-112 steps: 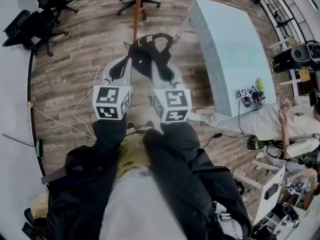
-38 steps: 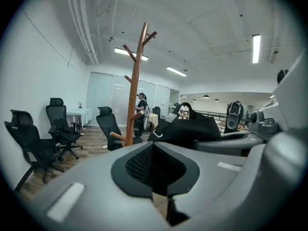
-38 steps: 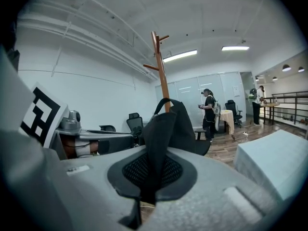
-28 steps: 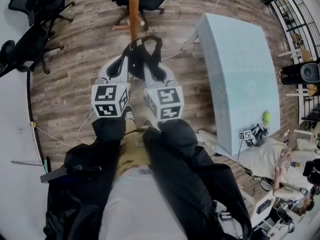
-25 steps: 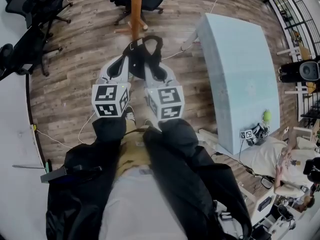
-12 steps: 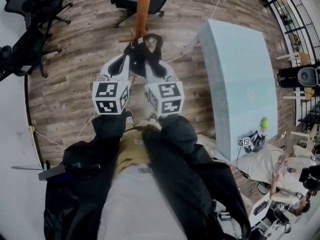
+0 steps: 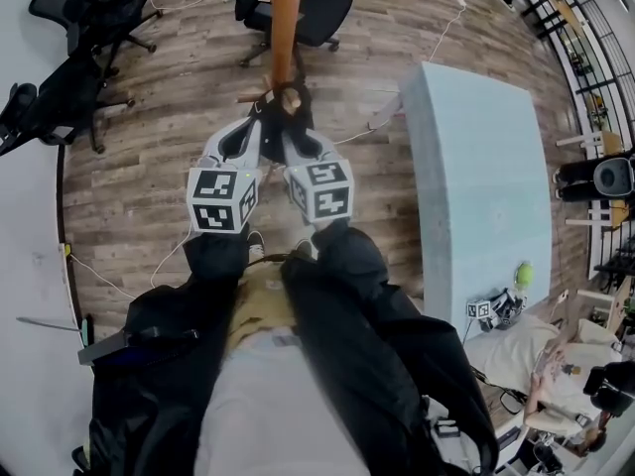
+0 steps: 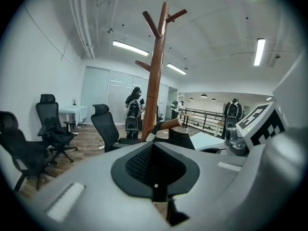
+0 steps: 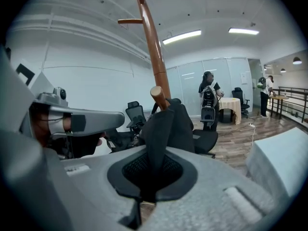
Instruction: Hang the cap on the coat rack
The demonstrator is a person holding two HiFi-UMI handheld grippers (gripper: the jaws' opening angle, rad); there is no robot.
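Pinching a black fabric cap [image 9: 168,124] beside the brown wooden coat rack [image 9: 154,47] peg, the right gripper [image 9: 151,177] may drop it if released early; the left gripper [image 8: 155,170] is closed.

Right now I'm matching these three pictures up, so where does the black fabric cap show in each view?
Head view: black fabric cap, upper centre, just below the pole.
Left gripper view: just right of centre, low beside the pole.
Right gripper view: centre, rising from between the right gripper's shut jaws.
Shared landmark: the brown wooden coat rack pole.
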